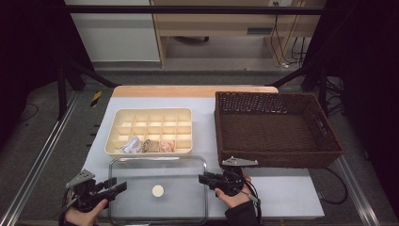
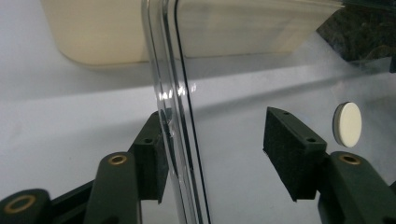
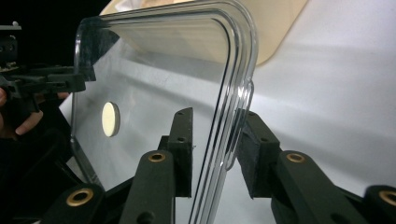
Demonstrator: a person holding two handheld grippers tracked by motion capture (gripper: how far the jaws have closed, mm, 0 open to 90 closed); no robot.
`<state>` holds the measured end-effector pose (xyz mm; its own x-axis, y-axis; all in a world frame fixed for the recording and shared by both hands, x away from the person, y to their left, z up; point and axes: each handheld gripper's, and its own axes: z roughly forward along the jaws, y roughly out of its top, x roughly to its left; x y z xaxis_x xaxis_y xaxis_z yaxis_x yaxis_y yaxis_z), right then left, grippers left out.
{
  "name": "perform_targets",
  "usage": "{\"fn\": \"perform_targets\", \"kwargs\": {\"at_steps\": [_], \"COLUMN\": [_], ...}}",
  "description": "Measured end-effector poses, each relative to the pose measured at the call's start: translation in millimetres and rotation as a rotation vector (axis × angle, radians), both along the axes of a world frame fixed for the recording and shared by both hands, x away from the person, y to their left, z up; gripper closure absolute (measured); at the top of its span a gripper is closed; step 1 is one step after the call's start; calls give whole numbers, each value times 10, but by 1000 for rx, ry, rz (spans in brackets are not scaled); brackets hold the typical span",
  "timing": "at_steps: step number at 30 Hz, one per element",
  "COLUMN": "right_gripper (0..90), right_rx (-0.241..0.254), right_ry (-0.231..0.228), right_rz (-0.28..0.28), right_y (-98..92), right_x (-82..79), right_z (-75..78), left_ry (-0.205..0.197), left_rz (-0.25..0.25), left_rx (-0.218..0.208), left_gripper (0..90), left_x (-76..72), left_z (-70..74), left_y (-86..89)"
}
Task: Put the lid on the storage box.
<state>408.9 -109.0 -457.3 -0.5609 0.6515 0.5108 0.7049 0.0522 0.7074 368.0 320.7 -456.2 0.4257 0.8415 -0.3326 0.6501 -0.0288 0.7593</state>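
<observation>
A: status on the clear lid (image 1: 179, 188)?

B: Lying flat on the desk (image 1: 282, 193), near edge, just in front of the cream divider tray (image 1: 149, 117). White round knob (image 1: 157, 190) at its centre.

A: L side?

B: Left gripper (image 1: 117, 184) at the lid's left rim. In the left gripper view the rim runs up between the fingers (image 2: 292, 149): left pad is right against the rim's outer side, right pad well apart from it, over the lid's inner face. So fingers partly open, straddling the rim, not clamped.

A: R side?

B: Right gripper (image 1: 203, 179) at the lid's right rim, by the small tab on that edge. Right gripper view: rim sits between both fingers (image 3: 182, 144), outer pad touching the tab, inner pad close to the inner face w/ a thin gap (can't tell if it actually presses). Fingers roughly half open around it.

A: anything else nearby?

B: Brown wicker basket (image 1: 277, 157) on the right of the desk, just behind the right hand (image 1: 233, 195). Tray front row holds three rolled cloths (image 1: 148, 146) (white, tan, pinkish). Left hand (image 1: 82, 214) low at the desk's front-left corner.
</observation>
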Motion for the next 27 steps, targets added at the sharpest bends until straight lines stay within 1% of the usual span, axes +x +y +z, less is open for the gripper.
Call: {"fn": "perform_targets", "kwargs": {"at_steps": [1, 4, 5, 8, 12, 15, 18, 19, 22, 23, 25, 27], "right_gripper": [698, 714, 718, 731, 738, 739, 731, 730, 730, 730, 729, 724], "right_rx": [2, 27, 33, 50, 50, 52, 50, 39, 41, 42, 41, 37], "right_ry": [-6, 7, 10, 20, 17, -17, -56, -69, -80, -89, -89, -100], "right_rz": [2, -9, -11, -15, -13, -16, -16, -18, -23, -23, -28, -38], "right_y": [-5, -22, -29, -49, -61, -50, -34, -24, -12, -11, -9, -9], "right_x": [0, -12, -14, -23, -34, -44, -37, -35, -19, -6, 9, 36], "right_z": [15, 66, 82, 140, 235, 312, 382, 416, 471, 485, 508, 537], "left_ry": [-6, -22, -28, -48, -77, -97, -120, -122, -137, -140, -141, -149], "left_rz": [0, -3, 0, -4, -4, 1, 4, 7, 10, 10, 12, 3], "left_rx": [-3, -13, -23, -24, -16, -23, -1, 0, -4, -6, -13, -13], "left_gripper": [440, 466, 476, 495, 501, 507, 516, 516, 515, 514, 514, 514], "left_x": [-9, -30, -39, -61, -80, -77, -68, -64, -27, -14, 26, 72], "left_z": [23, 88, 120, 192, 285, 353, 432, 448, 499, 507, 526, 545], "left_y": [5, 18, 20, 21, 15, 28, 32, 31, 38, 39, 35, 32]}}
